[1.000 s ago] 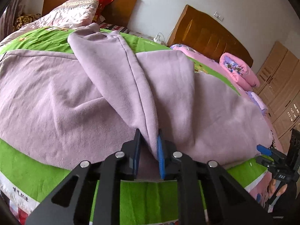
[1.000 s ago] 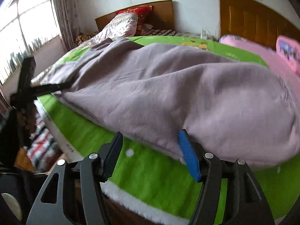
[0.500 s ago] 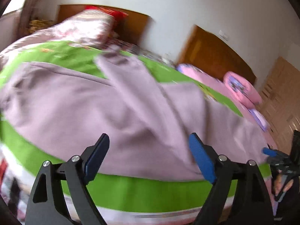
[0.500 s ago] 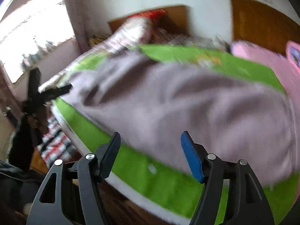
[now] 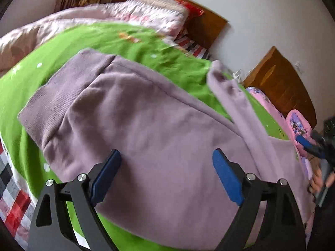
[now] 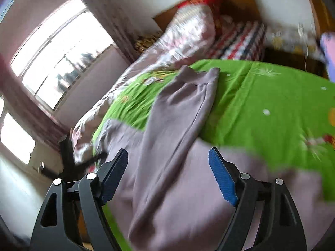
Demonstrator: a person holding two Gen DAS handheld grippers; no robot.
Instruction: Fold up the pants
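The lilac pants (image 5: 146, 129) lie on the green bed sheet (image 5: 62, 48), ribbed waistband (image 5: 48, 98) at the left, one leg folded over and trailing toward the far right. My left gripper (image 5: 166, 175) is open and empty above the pants' near edge. The right gripper shows at that view's right edge (image 5: 314, 146). In the right wrist view the pants (image 6: 178, 125) stretch away, leg cuffs at the far end. My right gripper (image 6: 167, 179) is open and empty above them.
A quilt and pillows (image 5: 146, 14) lie at the head of the bed by a wooden headboard (image 5: 207, 27). A second bed with pink bedding (image 5: 297, 123) stands at the right. A window (image 6: 52, 62) and a dark stand (image 6: 69, 156) are at the left.
My left gripper let go of the folded pant leg and opened, then swung left toward the waistband. My right gripper stayed open and swung to look along the pants.
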